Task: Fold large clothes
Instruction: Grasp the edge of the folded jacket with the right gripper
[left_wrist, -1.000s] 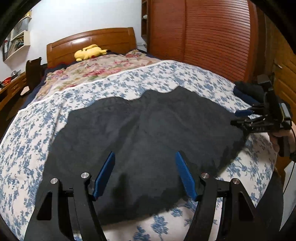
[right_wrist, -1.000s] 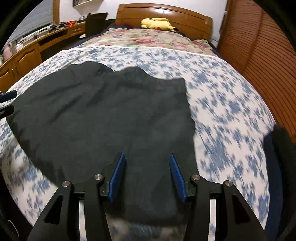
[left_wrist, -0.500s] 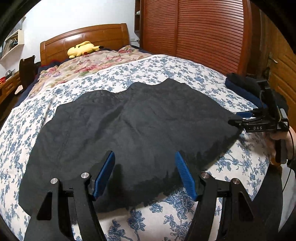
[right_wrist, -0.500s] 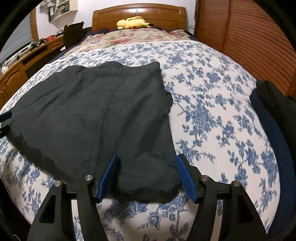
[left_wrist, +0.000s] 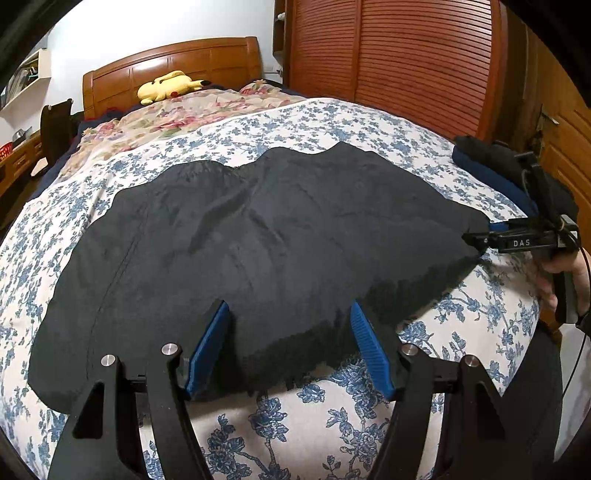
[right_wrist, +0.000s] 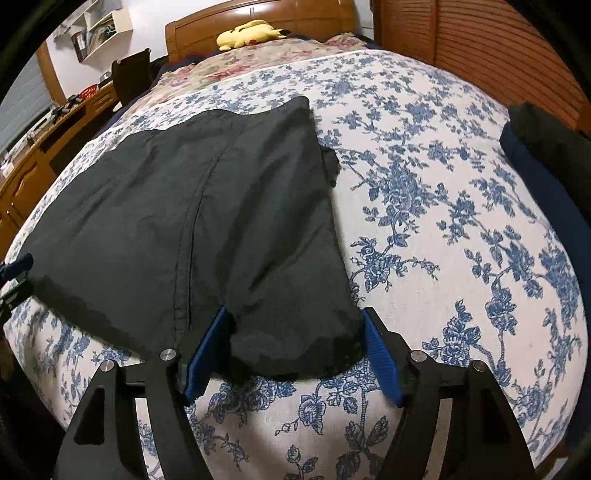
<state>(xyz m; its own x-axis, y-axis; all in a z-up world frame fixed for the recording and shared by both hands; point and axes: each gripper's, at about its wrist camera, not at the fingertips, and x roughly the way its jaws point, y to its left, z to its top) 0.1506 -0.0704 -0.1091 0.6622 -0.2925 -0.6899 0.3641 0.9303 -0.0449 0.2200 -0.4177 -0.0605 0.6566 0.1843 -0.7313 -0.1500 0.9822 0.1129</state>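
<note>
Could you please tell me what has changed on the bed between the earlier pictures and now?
The right gripper has just opened its jaws wider, and they now straddle the near right corner of the black garment without pinching it. Both views have drawn closer to the garment's near hem. The left gripper kept the same open width over that hem. The garment stayed spread flat on the bed.

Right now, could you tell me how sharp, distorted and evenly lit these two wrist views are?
Left wrist view: sharp, strong fisheye bulging of the bed, dark vignetted corners, and the black garment shows little detail. Right wrist view: sharp too, same bulge and dark corners, with the garment's seam readable.
</note>
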